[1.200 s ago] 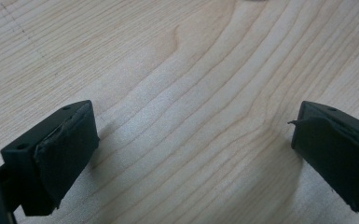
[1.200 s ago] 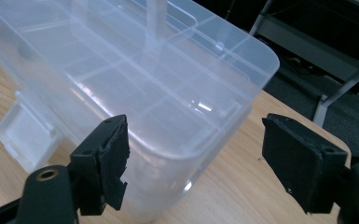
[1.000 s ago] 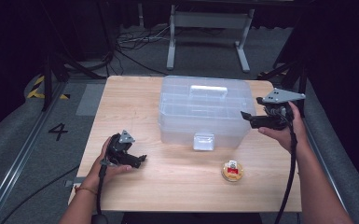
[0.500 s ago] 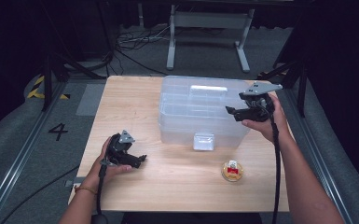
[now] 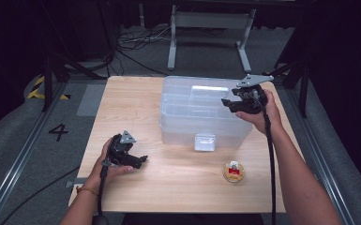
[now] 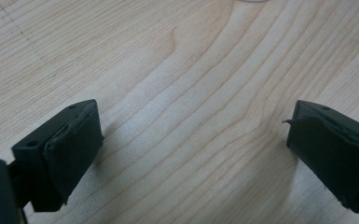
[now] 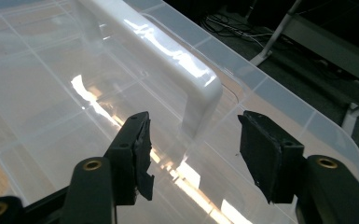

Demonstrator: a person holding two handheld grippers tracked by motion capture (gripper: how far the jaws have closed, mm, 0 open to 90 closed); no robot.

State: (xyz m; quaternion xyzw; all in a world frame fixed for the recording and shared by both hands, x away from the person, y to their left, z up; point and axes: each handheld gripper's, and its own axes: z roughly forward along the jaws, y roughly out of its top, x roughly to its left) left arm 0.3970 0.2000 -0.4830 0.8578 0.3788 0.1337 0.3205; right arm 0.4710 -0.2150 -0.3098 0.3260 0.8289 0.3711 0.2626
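- At the left of the high view, the left gripper (image 5: 130, 157) rests in a hand low over the pale wooden table (image 5: 136, 101). Its jaws are spread wide with nothing between them; the left gripper view (image 6: 191, 140) shows bare wood grain beneath.
- At the centre stands a clear plastic storage box with a white moulded lid handle (image 5: 201, 115), its lid on and a white front latch (image 5: 204, 142) facing the person.
- In front of the box and to its right lies a small round wooden disc with a red piece on top (image 5: 233, 171), well apart from both grippers.
- At the right, the right gripper (image 5: 229, 104) hovers over the right end of the lid. Its jaws have just been closing but remain apart, and in the right gripper view (image 7: 193, 135) the end of the white handle (image 7: 186, 70) sits just ahead of the gap, not yet pinched.
- Judged from this, the work is at an early stage: the handle is approached but not gripped, and the lid is yet to be lifted.
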